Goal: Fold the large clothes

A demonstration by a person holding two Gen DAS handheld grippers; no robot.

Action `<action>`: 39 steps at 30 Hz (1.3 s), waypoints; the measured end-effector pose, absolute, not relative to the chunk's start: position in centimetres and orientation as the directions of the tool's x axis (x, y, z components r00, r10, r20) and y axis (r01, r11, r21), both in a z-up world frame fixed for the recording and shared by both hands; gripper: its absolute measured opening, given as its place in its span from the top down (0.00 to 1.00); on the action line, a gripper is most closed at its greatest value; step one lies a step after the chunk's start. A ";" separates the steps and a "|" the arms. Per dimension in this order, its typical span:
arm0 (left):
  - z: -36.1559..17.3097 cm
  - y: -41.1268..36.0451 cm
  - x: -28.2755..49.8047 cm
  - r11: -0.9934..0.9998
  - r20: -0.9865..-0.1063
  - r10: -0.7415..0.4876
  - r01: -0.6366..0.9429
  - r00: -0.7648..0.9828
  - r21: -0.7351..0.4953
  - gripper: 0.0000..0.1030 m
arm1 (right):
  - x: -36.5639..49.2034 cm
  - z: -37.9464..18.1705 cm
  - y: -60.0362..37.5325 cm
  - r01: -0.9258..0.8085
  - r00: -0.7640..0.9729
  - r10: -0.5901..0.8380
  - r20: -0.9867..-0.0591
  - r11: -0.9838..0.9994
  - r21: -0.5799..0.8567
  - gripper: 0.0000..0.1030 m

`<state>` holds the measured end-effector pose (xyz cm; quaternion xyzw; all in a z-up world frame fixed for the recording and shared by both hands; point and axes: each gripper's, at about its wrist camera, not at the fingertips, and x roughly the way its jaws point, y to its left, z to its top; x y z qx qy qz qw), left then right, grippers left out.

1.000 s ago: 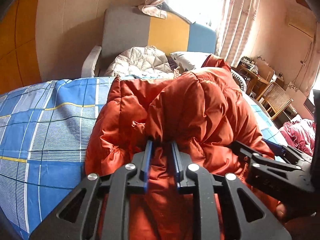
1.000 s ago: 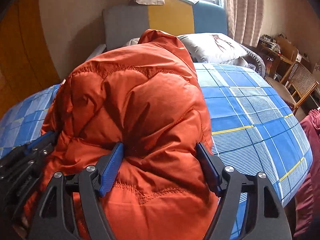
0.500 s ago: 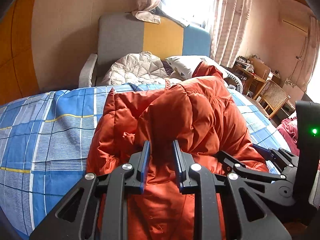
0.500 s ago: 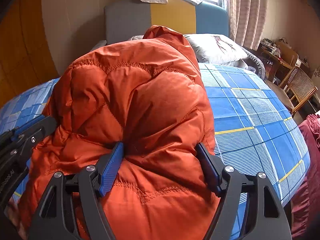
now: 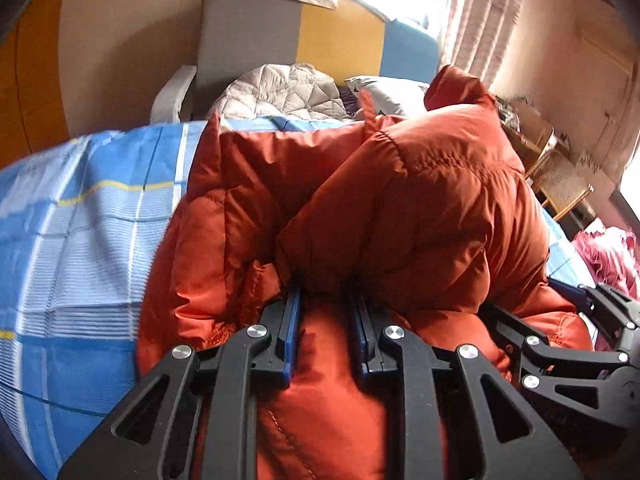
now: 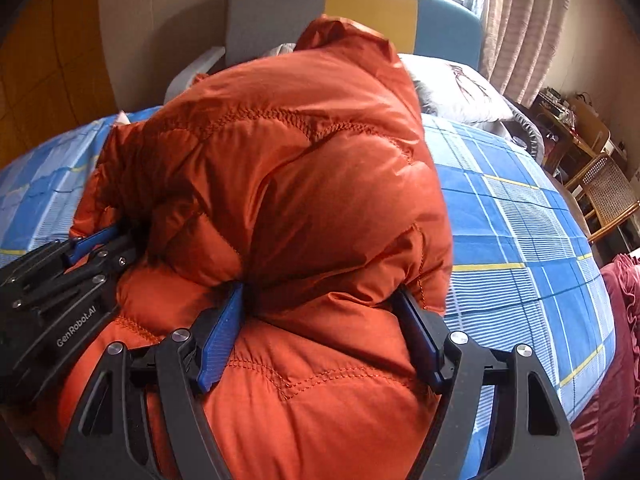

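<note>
Blue plaid bedding [image 6: 516, 216] covered the bed, and on it lay the orange down jacket [image 6: 280, 184], bunched into a puffy heap with its near edge drawn up toward both cameras. Beyond the jacket stood a padded headboard [image 5: 304, 36] in grey, yellow and blue panels, with a quilted grey garment [image 5: 280, 92] and a white pillow [image 6: 452, 88] heaped at its foot. To the jacket's right, past the edge of the bed, were a wicker chair [image 6: 608, 188] and a dark red ruffled cloth [image 6: 620, 320]; curtains [image 6: 520, 28] hung behind the pillow.

The left gripper [image 5: 326, 308] was pinched narrowly on a fold of the jacket, its blue pads pressing the fabric from both sides at the jacket's near left edge. The right gripper [image 6: 320, 312] stood with its jaws set wide, clamped around a thick roll of padding at the jacket's near right edge, the padding bulging over both blue fingers [image 6: 224, 328]. In the right wrist view, the left gripper's black body showed against the jacket's left flank, touching the fabric.
</note>
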<state>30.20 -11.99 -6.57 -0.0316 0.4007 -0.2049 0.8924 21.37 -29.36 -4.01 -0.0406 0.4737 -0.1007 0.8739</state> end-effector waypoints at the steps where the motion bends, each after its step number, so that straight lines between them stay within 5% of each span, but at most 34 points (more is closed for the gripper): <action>1: -6.8 -12.0 30.1 0.915 -0.699 -0.390 0.341 0.600 -0.217 0.79 | 21.4 -4.1 -29.3 0.139 0.530 -0.220 -0.819 0.975 -0.172 0.28; 9: -4.7 -11.2 28.2 0.930 -0.691 -0.364 0.285 0.625 -0.232 0.77 | 19.3 -2.1 -28.5 0.188 0.581 -0.284 -0.762 0.959 -0.214 0.26; 14: -2.4 -10.4 25.7 0.946 -0.656 -0.322 0.251 0.683 -0.204 0.52 | 17.1 -0.6 -28.5 0.249 0.613 -0.304 -0.729 0.950 -0.187 0.25; 21: -0.2 -9.3 22.9 0.949 -0.614 -0.315 0.249 0.724 -0.193 0.47 | 13.9 1.3 -27.7 0.273 0.642 -0.310 -0.701 0.947 -0.169 0.17; 32: 1.4 -8.7 15.9 0.957 -0.563 -0.285 0.262 0.776 -0.124 0.10 | 8.5 3.5 -27.4 0.349 0.661 -0.345 -0.666 0.928 -0.135 0.07; 39: 0.5 -7.6 13.2 0.959 -0.566 -0.276 0.259 0.776 -0.112 0.02 | 5.9 3.2 -27.4 0.353 0.654 -0.351 -0.670 0.925 -0.140 0.04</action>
